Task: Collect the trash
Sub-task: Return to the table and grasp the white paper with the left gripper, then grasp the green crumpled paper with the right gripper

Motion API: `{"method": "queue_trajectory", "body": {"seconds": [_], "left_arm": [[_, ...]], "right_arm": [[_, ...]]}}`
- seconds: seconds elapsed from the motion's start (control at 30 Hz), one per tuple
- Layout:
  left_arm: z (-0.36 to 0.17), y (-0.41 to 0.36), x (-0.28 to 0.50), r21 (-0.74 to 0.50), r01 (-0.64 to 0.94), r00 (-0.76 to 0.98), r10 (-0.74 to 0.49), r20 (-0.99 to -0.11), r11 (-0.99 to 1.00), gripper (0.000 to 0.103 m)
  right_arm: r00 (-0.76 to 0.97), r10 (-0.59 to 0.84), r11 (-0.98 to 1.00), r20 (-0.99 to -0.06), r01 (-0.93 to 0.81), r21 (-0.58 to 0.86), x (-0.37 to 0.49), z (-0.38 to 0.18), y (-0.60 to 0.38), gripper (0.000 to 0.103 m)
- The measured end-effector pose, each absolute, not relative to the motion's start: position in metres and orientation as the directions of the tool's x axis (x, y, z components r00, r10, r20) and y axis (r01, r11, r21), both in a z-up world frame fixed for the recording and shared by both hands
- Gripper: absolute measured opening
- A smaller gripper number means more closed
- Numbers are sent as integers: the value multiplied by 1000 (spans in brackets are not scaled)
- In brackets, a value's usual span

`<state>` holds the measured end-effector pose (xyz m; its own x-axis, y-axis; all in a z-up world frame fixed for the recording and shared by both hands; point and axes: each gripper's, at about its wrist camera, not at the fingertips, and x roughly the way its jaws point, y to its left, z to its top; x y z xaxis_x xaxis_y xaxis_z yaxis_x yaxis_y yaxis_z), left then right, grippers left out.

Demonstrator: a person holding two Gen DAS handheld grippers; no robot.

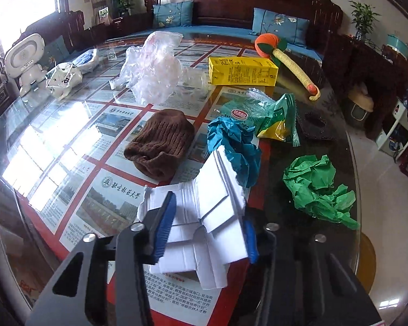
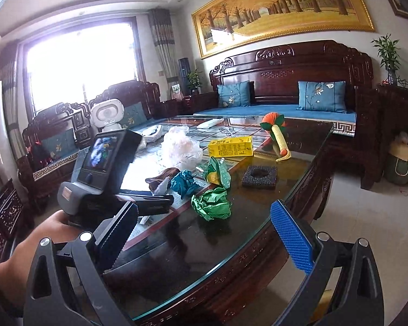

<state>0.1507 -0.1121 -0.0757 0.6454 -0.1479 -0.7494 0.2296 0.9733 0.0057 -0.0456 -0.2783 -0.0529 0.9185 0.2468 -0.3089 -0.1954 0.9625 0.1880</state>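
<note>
My left gripper point(image 1: 208, 212) is shut on a torn white cardboard box point(image 1: 204, 217), holding it just above the glass table. Ahead of it lie a crumpled teal paper point(image 1: 234, 146), a crumpled green paper point(image 1: 315, 187), a green and yellow snack wrapper point(image 1: 269, 114), a yellow carton point(image 1: 242, 71) and a clear plastic bag point(image 1: 155, 68). My right gripper point(image 2: 204, 231) is open and empty, held above the table's near edge. It sees the green paper point(image 2: 212, 203), the teal paper point(image 2: 183, 183), the wrapper point(image 2: 216, 171) and the left gripper's body point(image 2: 106, 160).
A brown knit hat point(image 1: 160, 144), an orange and yellow toy point(image 1: 285, 59), a black foam square point(image 2: 259, 176), a white toy robot point(image 1: 24, 57) and a white ceramic piece point(image 1: 64, 77) sit on the table point(image 1: 62, 125). Dark wooden sofas surround it.
</note>
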Motion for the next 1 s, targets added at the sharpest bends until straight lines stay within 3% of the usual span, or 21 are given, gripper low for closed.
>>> {"method": "queue_trajectory", "body": {"seconds": [0.07, 0.2, 0.47, 0.8, 0.93, 1.0], "left_arm": [[-74, -106, 148, -13, 246, 644, -174, -745, 969, 20], [-68, -91, 140, -69, 271, 652, -236, -721, 960, 16], [-52, -73, 124, -130, 303, 664, -307, -682, 944, 15], [-52, -64, 127, -171, 315, 654, -344, -674, 934, 15], [-54, -64, 126, -179, 325, 644, -356, -677, 929, 14], [-54, -64, 125, -183, 333, 639, -364, -678, 925, 13]], "right_arm": [[910, 251, 961, -331, -194, 195, -37, -55, -276, 95], [889, 271, 956, -368, -202, 215, -20, -58, -270, 95], [863, 283, 957, -418, -223, 187, 4, -62, -252, 95], [800, 188, 981, -570, -181, 70, 75, -72, -241, 93], [735, 235, 971, -636, -210, 116, 99, -82, -244, 47], [727, 261, 965, -635, -219, 146, 100, -84, -247, 44]]}}
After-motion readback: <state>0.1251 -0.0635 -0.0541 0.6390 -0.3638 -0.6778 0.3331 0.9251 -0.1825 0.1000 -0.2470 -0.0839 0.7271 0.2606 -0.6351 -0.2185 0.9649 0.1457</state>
